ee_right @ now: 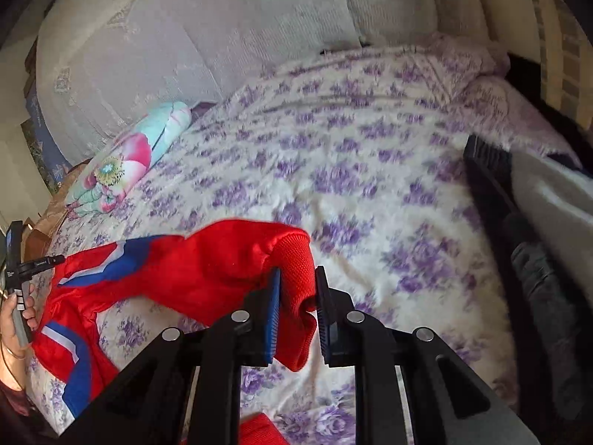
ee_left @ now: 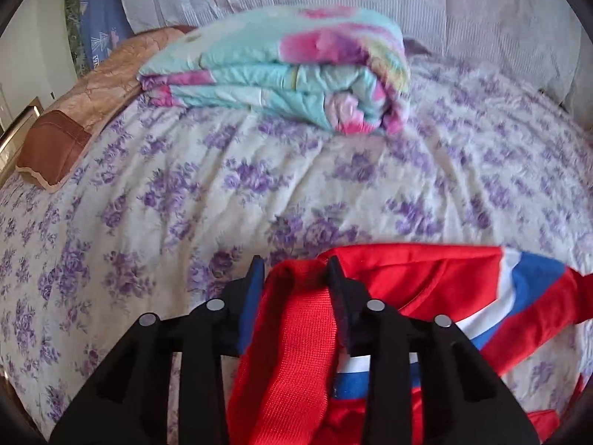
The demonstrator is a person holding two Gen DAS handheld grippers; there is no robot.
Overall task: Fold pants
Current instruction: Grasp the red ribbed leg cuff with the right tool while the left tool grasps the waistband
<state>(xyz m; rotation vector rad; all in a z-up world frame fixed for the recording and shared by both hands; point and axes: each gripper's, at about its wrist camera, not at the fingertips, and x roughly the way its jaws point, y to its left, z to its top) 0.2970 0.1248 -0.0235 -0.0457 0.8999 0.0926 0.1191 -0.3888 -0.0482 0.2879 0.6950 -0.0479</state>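
Red track pants (ee_left: pixel 426 282) sit low in both frames on the floral bed (ee_left: pixel 259 185), each bunched end pinched by the left tongs (ee_left: pixel 296 274) and right tongs (ee_right: pixel 298 289). Slippery knit could slide out mid-fold, or the legs end up uneven.

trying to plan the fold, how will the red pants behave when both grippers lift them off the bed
Probably floppy: the red pants bunch and drape between the right gripper and the left gripper, so the middle should sag. Likely light, since thin knit folds easily in the jaws. The smooth, shiny fabric may slip over the floral bedsheet rather than catch.
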